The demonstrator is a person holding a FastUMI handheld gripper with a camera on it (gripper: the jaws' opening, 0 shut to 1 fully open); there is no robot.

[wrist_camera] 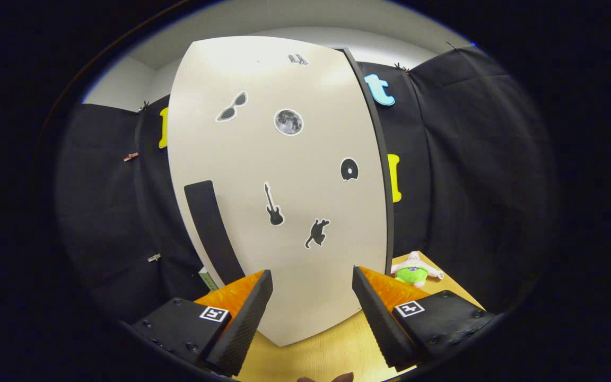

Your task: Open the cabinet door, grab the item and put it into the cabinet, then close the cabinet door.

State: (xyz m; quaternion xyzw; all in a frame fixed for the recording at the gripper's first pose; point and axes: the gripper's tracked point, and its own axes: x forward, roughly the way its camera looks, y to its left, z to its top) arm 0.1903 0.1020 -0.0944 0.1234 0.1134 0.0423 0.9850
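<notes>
A tall white cabinet (284, 175) stands on the wooden table straight ahead of my gripper (312, 284), its door shut and covered with small black stickers. A long black handle (209, 231) runs down the door's left side, just beyond my left finger. A small plush toy (414, 270), pink with a green middle, lies on the table to the right of the cabinet, beyond my right finger. My gripper is open, with nothing between its fingers; the cabinet front fills the gap.
The wooden table (337, 350) runs under the cabinet and out to the right past the toy. Black cloth walls close the booth on both sides. A small object (206, 278) peeks out by the cabinet's lower left corner.
</notes>
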